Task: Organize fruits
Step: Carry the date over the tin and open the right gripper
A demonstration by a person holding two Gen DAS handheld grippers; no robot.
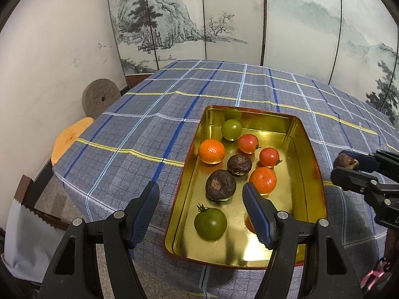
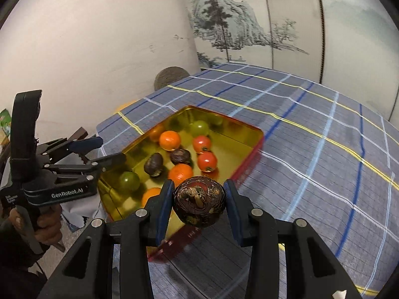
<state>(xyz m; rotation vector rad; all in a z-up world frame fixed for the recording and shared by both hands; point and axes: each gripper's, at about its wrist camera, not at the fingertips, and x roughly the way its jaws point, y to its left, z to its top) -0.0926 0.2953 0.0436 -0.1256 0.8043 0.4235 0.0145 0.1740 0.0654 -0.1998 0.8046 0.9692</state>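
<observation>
A gold tin tray (image 1: 309, 154) (image 2: 234, 127) sits on the plaid tablecloth. It holds several fruits: oranges (image 1: 212, 151), red tomatoes (image 1: 247, 143), green tomatoes (image 1: 210, 223) and dark brown wrinkled fruits (image 1: 220, 185). My left gripper (image 1: 200, 208) is open and empty, hovering over the tray's near left part; it also shows in the right wrist view (image 2: 106, 149). My right gripper (image 2: 199, 201) is shut on a dark brown fruit (image 2: 199, 201), held above the tray's near right edge; it shows at the right of the left wrist view (image 1: 349, 165).
The plaid tablecloth (image 1: 149, 114) covers the table. A painted folding screen (image 1: 224, 20) stands behind. An orange stool (image 1: 67, 139) and a round stone disc (image 1: 101, 97) sit left of the table by the wall.
</observation>
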